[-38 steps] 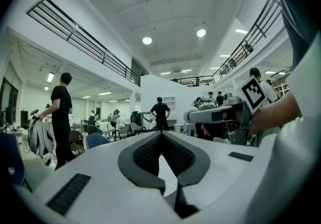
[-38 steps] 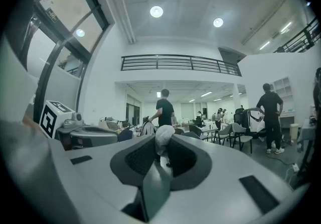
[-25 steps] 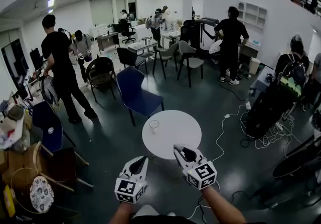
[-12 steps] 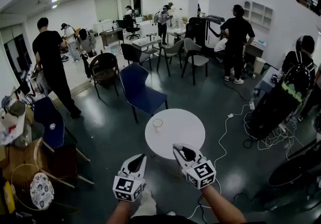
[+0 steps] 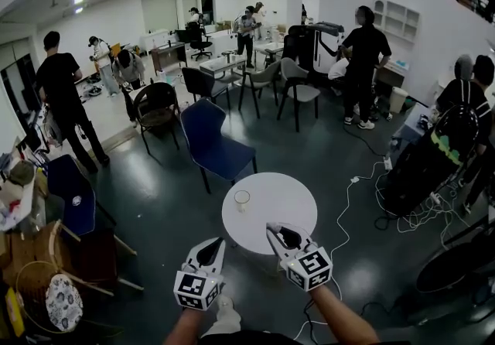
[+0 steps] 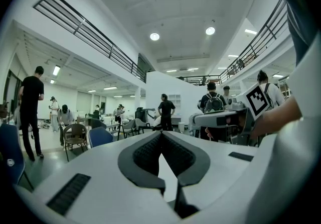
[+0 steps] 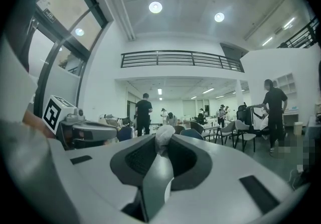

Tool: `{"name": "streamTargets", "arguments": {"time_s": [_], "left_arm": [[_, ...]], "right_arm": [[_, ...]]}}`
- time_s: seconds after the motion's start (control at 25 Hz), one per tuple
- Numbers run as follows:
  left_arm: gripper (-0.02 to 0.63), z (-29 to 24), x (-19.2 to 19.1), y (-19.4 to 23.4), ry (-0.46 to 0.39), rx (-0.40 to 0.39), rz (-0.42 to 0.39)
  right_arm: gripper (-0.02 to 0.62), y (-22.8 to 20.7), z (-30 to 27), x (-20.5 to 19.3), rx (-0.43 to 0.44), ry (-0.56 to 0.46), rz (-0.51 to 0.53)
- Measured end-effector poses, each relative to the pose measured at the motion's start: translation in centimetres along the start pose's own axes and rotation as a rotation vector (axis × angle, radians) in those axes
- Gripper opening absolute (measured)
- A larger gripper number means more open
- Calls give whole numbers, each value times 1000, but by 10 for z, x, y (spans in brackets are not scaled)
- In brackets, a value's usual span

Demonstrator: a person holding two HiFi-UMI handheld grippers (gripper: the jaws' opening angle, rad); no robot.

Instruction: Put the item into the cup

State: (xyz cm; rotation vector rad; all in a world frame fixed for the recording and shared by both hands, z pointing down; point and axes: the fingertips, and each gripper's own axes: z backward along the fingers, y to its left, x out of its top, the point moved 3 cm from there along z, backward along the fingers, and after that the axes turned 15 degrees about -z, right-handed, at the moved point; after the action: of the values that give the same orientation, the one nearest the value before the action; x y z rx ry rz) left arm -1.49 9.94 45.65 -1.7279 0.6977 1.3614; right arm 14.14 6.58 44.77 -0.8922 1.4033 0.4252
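A round white table (image 5: 298, 208) is seen just ahead of both claws. Its near rim is overlapped by the tips of the right gripper (image 5: 272, 228), while the left gripper (image 5: 217, 244) is held just short of that rim, over dark floor (image 5: 166, 220). The cup (image 5: 242, 198) is stood ahead of the claws near the table's left rim, with bare tabletop to its right. Open floor is left on either side, and a blue chair (image 5: 207, 141) is placed beyond the table. Both grippers are held side by side, pointed forward and level. The left jaws are closed together on nothing. The right jaws are clamped on the item (image 7: 164, 136), a small whitish crumpled lump pinched at their tips.
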Motion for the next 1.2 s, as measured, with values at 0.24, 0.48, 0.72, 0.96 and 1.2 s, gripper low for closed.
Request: {"name": "streamTargets", "arguments": {"time_s": [0.24, 0.48, 0.72, 0.96, 1.2], "left_arm": [[15, -41, -6, 30, -4, -24, 4], [15, -85, -13, 57, 3, -53, 15], [15, -120, -22, 87, 10, -75, 23], [15, -144, -29, 128, 10, -84, 26], [15, -162, -37, 159, 14, -104, 31]], "right_arm": [[78, -26, -40, 9, -17, -6, -14], [78, -58, -76, 16, -44, 0, -21], [78, -80, -116, 22, -63, 5, -27], [78, -91, -159, 28, -80, 11, -27], [78, -96, -196, 35, -95, 12, -26]]}}
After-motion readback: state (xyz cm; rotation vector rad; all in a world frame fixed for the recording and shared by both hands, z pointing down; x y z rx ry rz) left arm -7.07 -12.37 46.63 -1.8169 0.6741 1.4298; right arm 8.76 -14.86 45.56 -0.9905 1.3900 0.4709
